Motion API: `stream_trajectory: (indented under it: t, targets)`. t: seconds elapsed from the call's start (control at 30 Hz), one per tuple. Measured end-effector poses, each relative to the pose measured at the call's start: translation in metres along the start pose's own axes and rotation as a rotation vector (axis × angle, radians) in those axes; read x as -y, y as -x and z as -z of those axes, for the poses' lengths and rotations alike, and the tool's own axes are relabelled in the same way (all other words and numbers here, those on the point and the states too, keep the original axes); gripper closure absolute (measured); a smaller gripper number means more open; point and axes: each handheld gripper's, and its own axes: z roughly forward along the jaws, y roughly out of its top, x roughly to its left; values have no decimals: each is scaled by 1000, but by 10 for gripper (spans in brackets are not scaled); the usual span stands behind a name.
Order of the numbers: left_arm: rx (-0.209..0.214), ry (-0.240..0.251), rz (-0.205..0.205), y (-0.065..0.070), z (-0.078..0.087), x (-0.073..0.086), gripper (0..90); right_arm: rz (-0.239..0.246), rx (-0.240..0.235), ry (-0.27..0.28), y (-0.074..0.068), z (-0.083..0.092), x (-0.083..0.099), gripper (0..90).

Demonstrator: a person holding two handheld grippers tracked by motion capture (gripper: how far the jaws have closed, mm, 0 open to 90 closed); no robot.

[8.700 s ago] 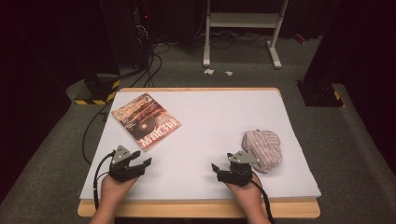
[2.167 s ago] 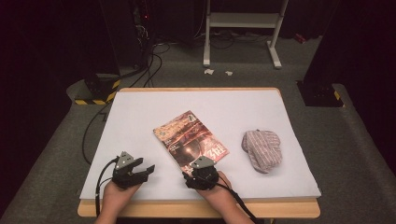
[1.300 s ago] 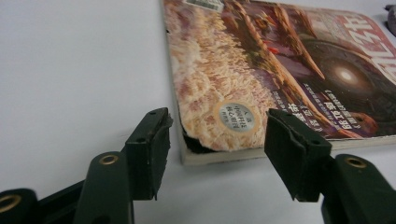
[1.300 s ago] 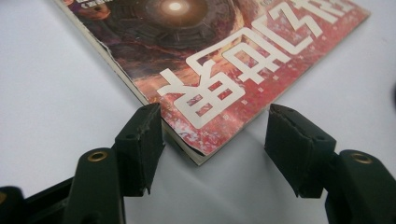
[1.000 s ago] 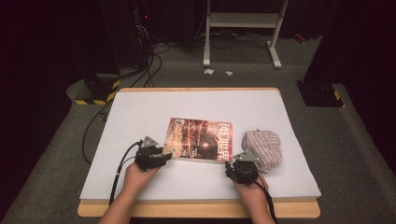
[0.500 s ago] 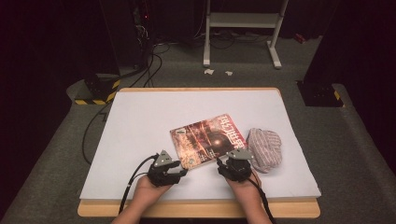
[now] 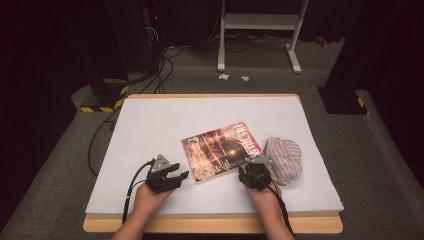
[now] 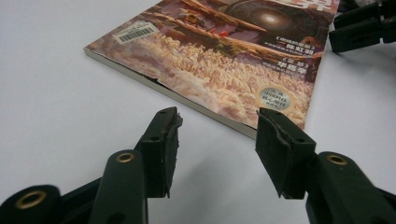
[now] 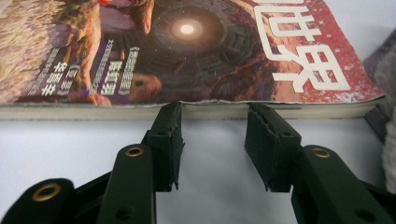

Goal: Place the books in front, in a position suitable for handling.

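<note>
Magazine (image 7: 222,156) flat on table (image 7: 150,125), beside striped cloth (image 7: 284,159). Right gripper (image 9: 212,109) just narrowing, tips at magazine edge, gripping nothing. Left gripper (image 8: 217,121) agape, empty, near magazine corner.

Left gripper (image 7: 176,176) low near left, jaws apart, nothing between. Right gripper (image 7: 249,170) near right, jaws just closing, gap empty. Forearms enter from near edge.

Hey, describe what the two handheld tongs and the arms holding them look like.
Both tongs, the left tongs and right tongs, are black, each topped by a grey three-cornered plate, with a black cable trailing back along the forearm. Their jaws are flat black bars with brass-coloured rivets and ridged pads. The forearms are bare, no sleeves showing.
</note>
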Motion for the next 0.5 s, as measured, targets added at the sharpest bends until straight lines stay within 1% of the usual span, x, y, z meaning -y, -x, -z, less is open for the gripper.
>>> stream_trajectory:
  t: [0.07,0.1,0.17,0.2,0.23,0.27,0.3,0.33,0.37,0.4,0.43,0.47,0.5]
  targets:
    - [-2,-4,1,-1,-1,0,490,-3,5,-8,0,-7,-7,544]
    - [-10,-3,3,-3,-1,0,490,-4,6,-10,1,-10,-11,530]
    - [-19,1,4,-6,-1,0,490,-21,3,-17,4,-18,-19,508]
    - [-19,1,4,-6,-1,0,489,-22,10,-21,5,-23,-24,500]
    - [-23,3,9,-8,-1,0,489,-22,10,-21,5,-23,-24,500]
    - [-33,10,14,-12,-1,-2,481,-34,37,-18,8,-34,-34,487]
    - [-33,10,14,-12,-1,-2,476,-34,37,-18,8,-34,-34,487]
    - [-42,18,20,-15,0,-2,473,-52,65,-11,11,-42,-41,482]
    - [-46,20,25,-17,0,-2,473,-52,65,-11,11,-42,-41,482]
    - [-64,23,38,-23,-1,-2,468,-74,120,2,15,-46,-45,511]
    - [-64,23,38,-23,-1,-2,468,-76,135,8,15,-46,-45,516]
    - [-77,11,48,-28,-3,-2,468,-71,139,32,12,-43,-46,525]
    - [-84,4,52,-31,-3,-2,467,-59,116,59,7,-39,-46,524]
